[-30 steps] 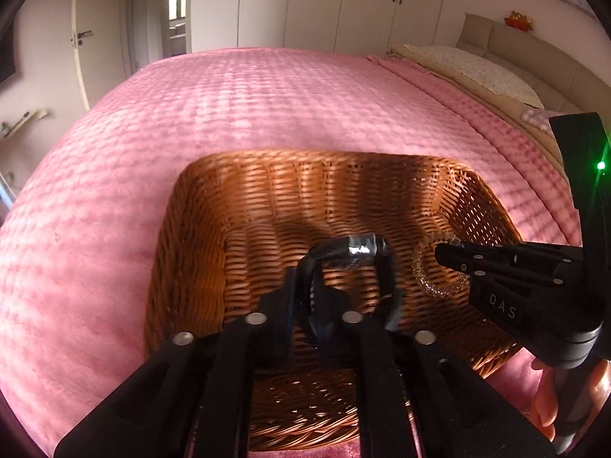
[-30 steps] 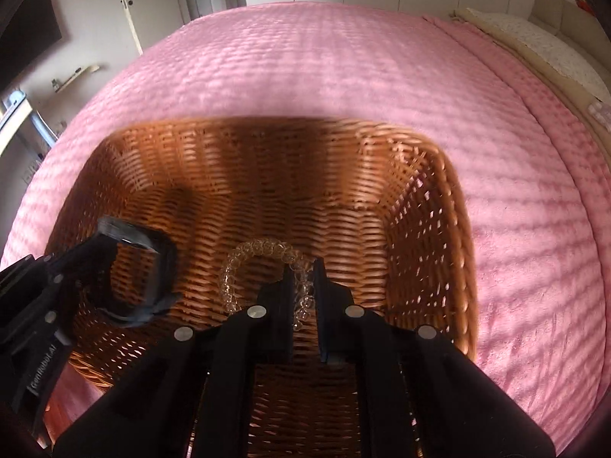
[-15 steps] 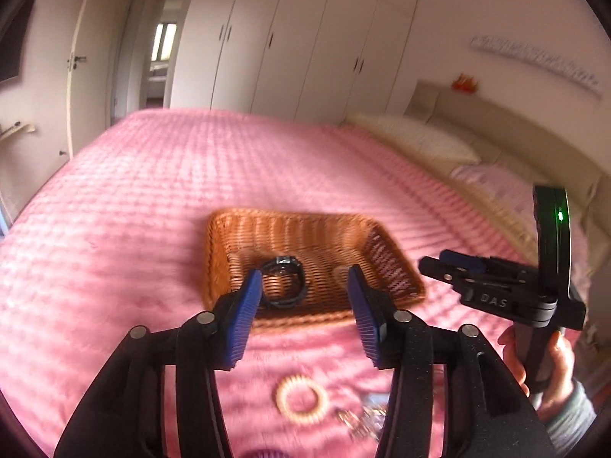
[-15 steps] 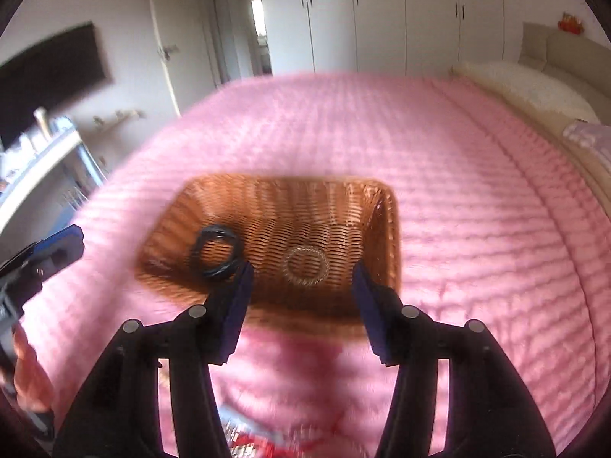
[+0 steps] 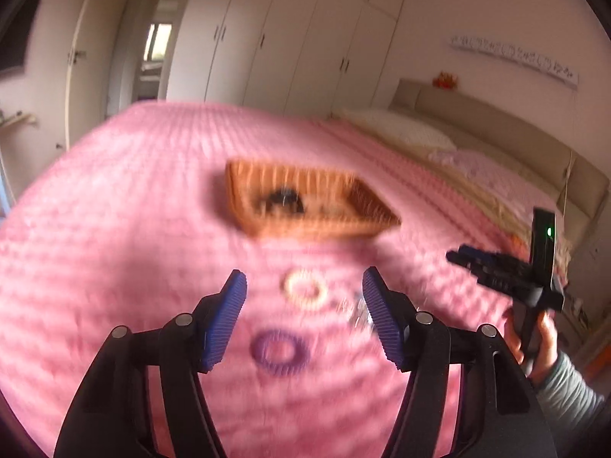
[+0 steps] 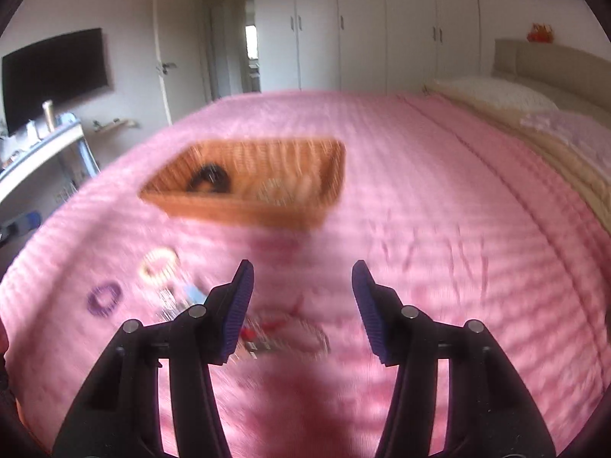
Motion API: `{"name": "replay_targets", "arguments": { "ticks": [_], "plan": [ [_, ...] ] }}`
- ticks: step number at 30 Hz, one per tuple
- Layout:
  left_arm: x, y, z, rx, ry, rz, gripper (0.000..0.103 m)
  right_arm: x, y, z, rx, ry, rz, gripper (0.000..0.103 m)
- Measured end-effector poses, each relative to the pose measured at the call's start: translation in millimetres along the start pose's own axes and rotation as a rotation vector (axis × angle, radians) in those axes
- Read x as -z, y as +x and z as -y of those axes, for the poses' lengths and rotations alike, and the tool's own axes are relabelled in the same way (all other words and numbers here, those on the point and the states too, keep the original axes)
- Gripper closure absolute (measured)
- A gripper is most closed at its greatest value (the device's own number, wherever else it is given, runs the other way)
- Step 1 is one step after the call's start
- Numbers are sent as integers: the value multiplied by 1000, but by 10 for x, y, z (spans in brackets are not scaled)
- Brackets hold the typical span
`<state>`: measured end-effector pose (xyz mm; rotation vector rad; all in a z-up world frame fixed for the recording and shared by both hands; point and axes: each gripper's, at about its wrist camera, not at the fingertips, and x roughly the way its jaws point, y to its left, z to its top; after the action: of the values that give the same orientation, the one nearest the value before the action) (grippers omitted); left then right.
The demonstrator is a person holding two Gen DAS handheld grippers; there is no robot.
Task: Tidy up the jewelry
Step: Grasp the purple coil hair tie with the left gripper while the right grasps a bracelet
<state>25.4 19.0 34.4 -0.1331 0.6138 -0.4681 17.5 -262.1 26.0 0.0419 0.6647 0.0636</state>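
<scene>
A wicker basket sits on the pink bed and holds a black bracelet and a clear beaded bracelet. My left gripper is open and empty, high above a cream ring and a purple ring. My right gripper is open and empty above a blurred red and silver jewelry pile. The cream ring and the purple ring also lie left of it. The right gripper also shows in the left wrist view.
A small silver and blue jewelry heap lies between the rings and the red pile. Pillows and a headboard are at the right. A desk with a TV stands at the left.
Both grippers let go of the bracelets in the basket, opened, and pulled back and up. The loose jewelry on the bed has come into view.
</scene>
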Motion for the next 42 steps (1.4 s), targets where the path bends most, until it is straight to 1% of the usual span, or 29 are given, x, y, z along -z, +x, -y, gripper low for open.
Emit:
{"name": "replay_targets", "arguments": {
  "ticks": [2, 3, 4, 6, 7, 8, 12, 16, 20, 24, 25, 26, 27, 28, 29, 31, 33, 34, 36, 38, 40, 42],
  "plan": [
    [144, 160, -78, -38, -14, -62, 41, 85, 124, 18, 12, 10, -26, 54],
    [189, 242, -100, -53, -19, -92, 43, 128, 174, 16, 21, 15, -40, 56],
    [234, 300, -116, -63, -24, -119, 44, 175, 218, 40, 27, 25, -61, 61],
    [284, 454, -193, -80, -48, -173, 47, 210, 273, 85, 53, 43, -93, 66],
    [304, 518, -204, -86, -54, -195, 50, 218, 290, 95, 59, 51, -101, 66],
    [333, 568, -229, -94, -60, -213, 51, 230, 311, 128, 62, 63, -114, 66],
    [435, 660, -279, -113, -71, -255, 51, 304, 425, 156, 57, 73, -160, 66],
    [501, 656, -230, -141, -45, -248, 51, 298, 505, 31, 75, 17, -179, 66],
    [519, 693, -158, -182, -9, -248, 51, 302, 660, -19, 98, 0, -228, 66],
    [504, 697, -187, -186, -33, -254, 51, 306, 746, -9, 113, 1, -256, 66],
    [502, 697, -183, -190, -31, -253, 52, 307, 756, -27, 124, -7, -258, 67],
    [506, 696, -167, -199, -24, -252, 53, 310, 766, -47, 132, -16, -259, 73],
    [509, 699, -150, -210, -15, -252, 60, 309, 768, -67, 130, -23, -260, 80],
    [511, 705, -137, -223, -8, -252, 67, 311, 763, -97, 109, -33, -258, 88],
    [512, 708, -126, -234, -2, -252, 69, 316, 760, -124, 109, -45, -257, 92],
    [511, 708, -113, -240, 1, -250, 90, 330, 743, -180, 117, -72, -250, 97],
    [509, 697, -124, -246, -3, -246, 93, 331, 686, -197, 130, -78, -225, 97],
    [502, 682, -142, -241, -18, -241, 93, 330, 622, -200, 137, -78, -194, 97],
    [493, 653, -180, -229, -52, -231, 93, 313, 514, -197, 138, -71, -152, 97],
    [493, 628, -189, -234, -59, -217, 94, 304, 421, -174, 127, -56, -115, 97],
    [473, 563, -186, -220, -67, -184, 94, 288, 389, -147, 118, -43, -104, 97],
    [451, 530, -181, -210, -70, -170, 94, 270, 385, -126, 109, -34, -105, 97]
  ]
}}
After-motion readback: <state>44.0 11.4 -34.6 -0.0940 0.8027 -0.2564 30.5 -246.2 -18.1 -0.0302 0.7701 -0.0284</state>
